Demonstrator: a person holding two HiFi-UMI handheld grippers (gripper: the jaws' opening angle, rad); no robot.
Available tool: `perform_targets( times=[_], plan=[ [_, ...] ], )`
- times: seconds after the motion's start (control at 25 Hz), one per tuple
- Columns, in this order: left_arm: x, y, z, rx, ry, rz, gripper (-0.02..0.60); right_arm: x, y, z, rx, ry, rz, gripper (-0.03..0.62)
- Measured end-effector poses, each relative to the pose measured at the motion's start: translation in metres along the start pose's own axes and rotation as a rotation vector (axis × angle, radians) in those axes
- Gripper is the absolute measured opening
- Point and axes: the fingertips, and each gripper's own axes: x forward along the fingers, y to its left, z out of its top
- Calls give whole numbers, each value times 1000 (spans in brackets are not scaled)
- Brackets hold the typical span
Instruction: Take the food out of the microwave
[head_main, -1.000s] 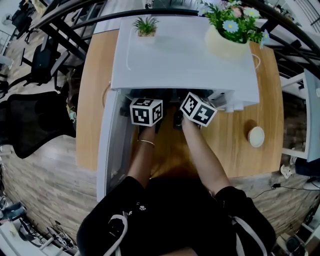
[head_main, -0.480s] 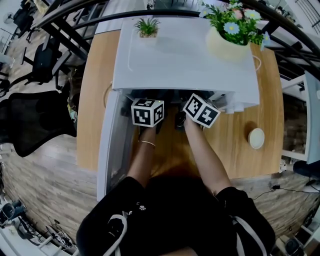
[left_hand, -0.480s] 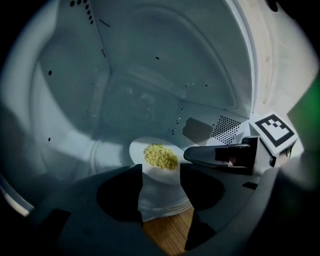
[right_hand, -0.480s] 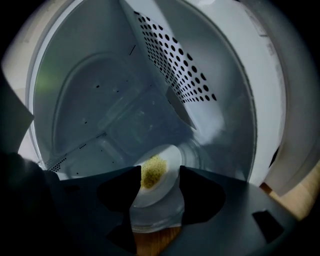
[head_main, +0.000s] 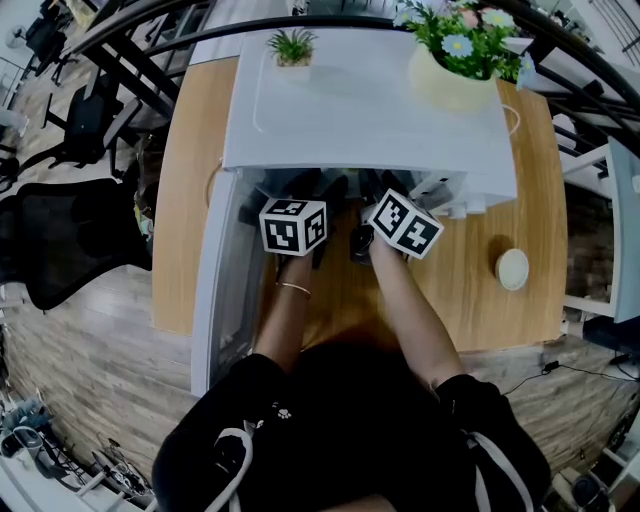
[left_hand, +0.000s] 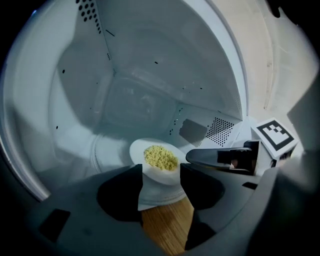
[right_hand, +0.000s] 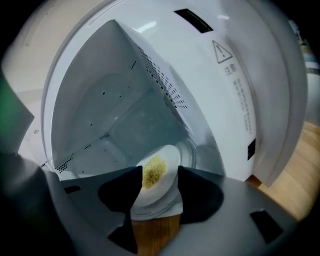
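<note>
A white plate (left_hand: 157, 162) with a heap of yellow food (left_hand: 161, 157) sits on the turntable inside the open white microwave (head_main: 365, 100). My left gripper (left_hand: 161, 174) is open, and the plate's near rim shows in the gap between its dark jaws. My right gripper (right_hand: 159, 176) is open too and frames the same plate (right_hand: 157, 177) from the right side. In the left gripper view, a finger of the right gripper (left_hand: 220, 156) reaches in beside the plate. In the head view both marker cubes (head_main: 293, 225) (head_main: 405, 223) hang at the oven's mouth; the plate is hidden there.
The microwave door (head_main: 225, 290) stands swung open on the left. A small green plant (head_main: 292, 48) and a pot of flowers (head_main: 460, 60) stand on the microwave's top. A white round lid-like thing (head_main: 512, 269) lies on the wooden table (head_main: 190, 200) at the right.
Both marker cubes have shifted slightly toward the person, the right one a bit more, and a little more of the oven's mouth shows.
</note>
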Motion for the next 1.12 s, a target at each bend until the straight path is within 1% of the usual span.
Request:
perform_targets(
  times=[0.16,0.32,0.48,0.64,0.76,0.8,0.88,1.04,1.12],
  plan=[
    [-9,-6,-7,-33,-15,-15,216,-12,-5,-9,24,3,-6,207],
    [-19,-12,-13,-44,-24,-20,216,-23,-5,-18,34,9,1,209],
    [-25,-28,-17,-57,-26,-70,210,-34,2,-32,45,41,31,198],
    [-33,-24,-17,-61,-41,-51,210,-43,-1,-36,15,30,24,184],
    [-41,-21,-19,-88,-56,-30,210,-45,-6,-37,41,28,18,161],
    [-43,-20,-21,-111,-60,-27,210,-44,-8,-38,64,32,18,158],
    [-44,-18,-27,-189,-68,-23,210,-42,-10,-42,123,42,25,146],
    [-39,-11,-38,-418,-107,-43,210,-33,-11,-48,260,62,58,144],
    [-33,-11,-41,-494,-116,-61,210,-29,-14,-49,308,67,59,141]
  ],
)
